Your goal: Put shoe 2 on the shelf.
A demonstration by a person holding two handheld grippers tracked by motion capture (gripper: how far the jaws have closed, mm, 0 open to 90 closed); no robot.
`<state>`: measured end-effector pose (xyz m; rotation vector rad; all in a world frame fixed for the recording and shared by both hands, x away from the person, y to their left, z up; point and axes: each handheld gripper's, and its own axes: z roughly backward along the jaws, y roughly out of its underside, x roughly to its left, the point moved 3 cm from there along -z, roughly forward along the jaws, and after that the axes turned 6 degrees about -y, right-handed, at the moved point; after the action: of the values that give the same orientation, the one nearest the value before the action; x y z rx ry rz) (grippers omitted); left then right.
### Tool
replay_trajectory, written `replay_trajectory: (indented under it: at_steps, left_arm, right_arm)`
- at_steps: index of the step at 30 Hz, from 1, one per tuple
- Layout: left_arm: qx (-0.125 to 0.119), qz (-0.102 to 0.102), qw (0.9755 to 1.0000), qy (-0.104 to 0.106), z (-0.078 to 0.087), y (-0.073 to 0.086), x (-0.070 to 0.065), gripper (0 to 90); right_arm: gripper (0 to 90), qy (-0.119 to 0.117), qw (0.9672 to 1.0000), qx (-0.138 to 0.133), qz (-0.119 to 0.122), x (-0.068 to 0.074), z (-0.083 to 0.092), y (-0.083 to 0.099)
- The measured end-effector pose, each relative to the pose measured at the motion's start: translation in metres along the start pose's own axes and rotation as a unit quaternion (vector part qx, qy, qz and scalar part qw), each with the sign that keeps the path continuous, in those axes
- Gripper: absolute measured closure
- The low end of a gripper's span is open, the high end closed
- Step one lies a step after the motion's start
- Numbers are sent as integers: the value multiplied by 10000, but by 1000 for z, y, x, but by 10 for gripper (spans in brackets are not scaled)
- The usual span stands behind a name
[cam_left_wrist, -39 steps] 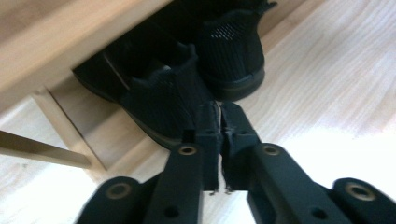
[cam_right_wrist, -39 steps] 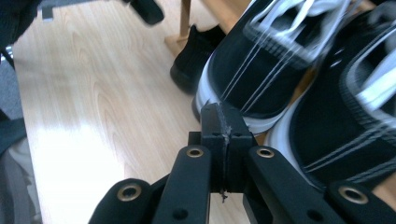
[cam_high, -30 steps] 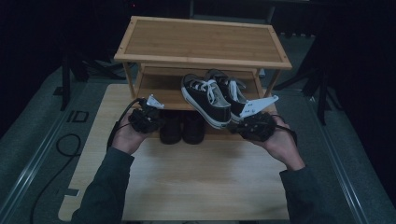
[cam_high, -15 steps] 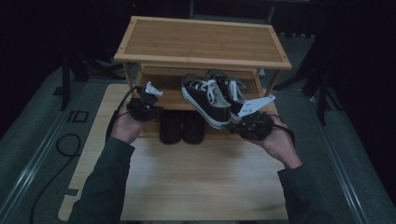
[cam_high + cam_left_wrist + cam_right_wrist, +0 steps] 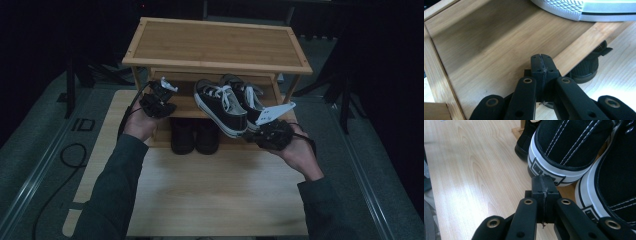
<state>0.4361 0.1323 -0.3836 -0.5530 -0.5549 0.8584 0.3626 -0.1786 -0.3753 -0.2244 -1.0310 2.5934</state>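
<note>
- Dark room all round; a pale wooden table (image 5: 215, 195) carries a bamboo rack (image 5: 215, 47), with two sneakers (image 5: 220, 102) on its lower shelf and a black pair (image 5: 192, 135) on the table below.
- Your left tongs (image 5: 161, 94) have risen and moved toward the rack's left end since a second ago; they now sit over the shelf's left part, well left of the sneakers. Their jaws are pressed together on nothing.
- Your right tongs (image 5: 260, 131) have kept their place at the sneakers' heels, jaws also shut and empty.
- Judging from that, nothing is gripped yet; the sneakers rest untouched, so the left hand seems to be repositioning rather than lifting.
- Left gripper view adds what the high view hides: bare shelf board (image 5: 486, 47) ahead of the closed tips (image 5: 541, 62), a sneaker's white sole (image 5: 579, 8) beyond, a black shoe (image 5: 586, 70) under the shelf edge.
- Right gripper view shows the shut tips (image 5: 543, 185) just short of the nearer sneaker's heel (image 5: 556, 170), apparently not touching.
</note>
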Motion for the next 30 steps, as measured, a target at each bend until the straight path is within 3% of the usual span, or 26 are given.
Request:
replay_trajectory:
  at_steps: [2,10,15,21,30]
  left_arm:
    - [40,-115,9999,-70,-2,-2,3,900]
    - [74,-106,9997,-220,-10,-2,5,900]
    - [64,-119,9997,-218,-10,-2,6,900]
    - [17,89,9999,-102,-10,-1,6,900]
    - [28,89,9999,-110,-10,-1,7,900]
  right_arm:
    - [900,-8,10000,-6,-8,0,0,0]
    - [900,-87,10000,-35,25,4,-3,-4]
    - [900,-226,9997,-74,113,9,-10,-10]
    - [900,-468,9986,-198,172,15,-21,-19]
    - [900,-697,9968,-354,190,18,-34,-28]
